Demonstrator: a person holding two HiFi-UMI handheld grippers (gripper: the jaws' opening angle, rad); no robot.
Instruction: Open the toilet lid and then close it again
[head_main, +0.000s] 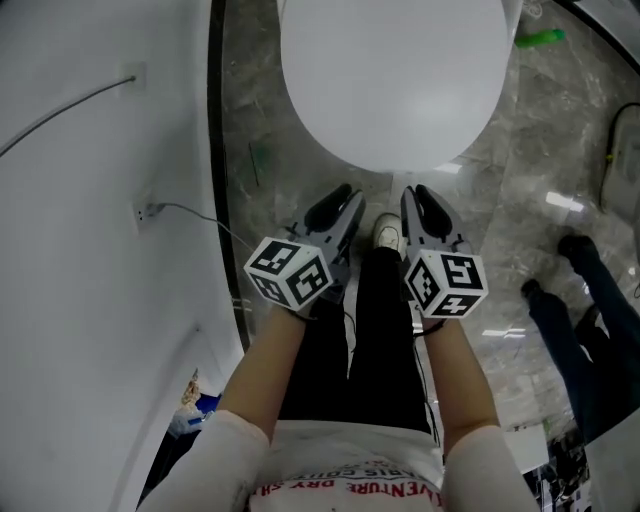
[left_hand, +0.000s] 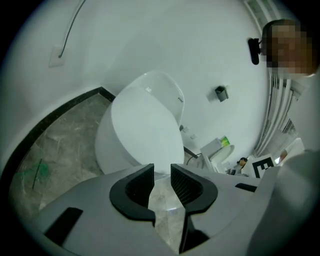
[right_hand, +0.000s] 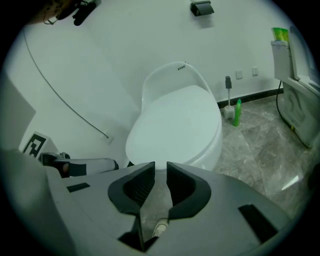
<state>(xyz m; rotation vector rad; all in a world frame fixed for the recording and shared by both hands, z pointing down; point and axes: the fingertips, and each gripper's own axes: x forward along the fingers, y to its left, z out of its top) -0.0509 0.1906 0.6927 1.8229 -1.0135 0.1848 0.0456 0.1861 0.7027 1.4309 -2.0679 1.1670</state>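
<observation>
Black ribbed pads (left_hand: 184, 185) of the left gripper (left_hand: 162, 172) are standing slightly apart and gripping nothing; only floor (left_hand: 60, 145) is showing through the gap. The right gripper (right_hand: 160, 170) is matching it, with its jaws parted by a narrow slot. It is empty, with floor and the toe of a shoe (right_hand: 161, 228) showing below. Both are hanging side by side in front of the person's thighs, pointing forward and down, and neither is touching anything. I judge the 2 are being carried low and side by side because the lid sits low and its front edge is the natural place to lift from. The small openings look like readiness to slip a jaw under that edge.

The lid (head_main: 395, 70) is lying flat and closed on the toilet (right_hand: 212, 145), just ahead of the grippers and apart from them, with its rounded front facing the person. The task is looking not yet begun: step 1, raising the lid, is not yet done.

Further out, the toilet is backing onto a white wall (right_hand: 125, 45), which would likely be stopping the raised lid. A green bottle (right_hand: 236, 112) and a brush (right_hand: 228, 95) are standing on the floor beside the bowl, on the right gripper's side and clear of the lid's swing. Another person's legs (head_main: 570, 330) are standing off to the right, away from the work.
</observation>
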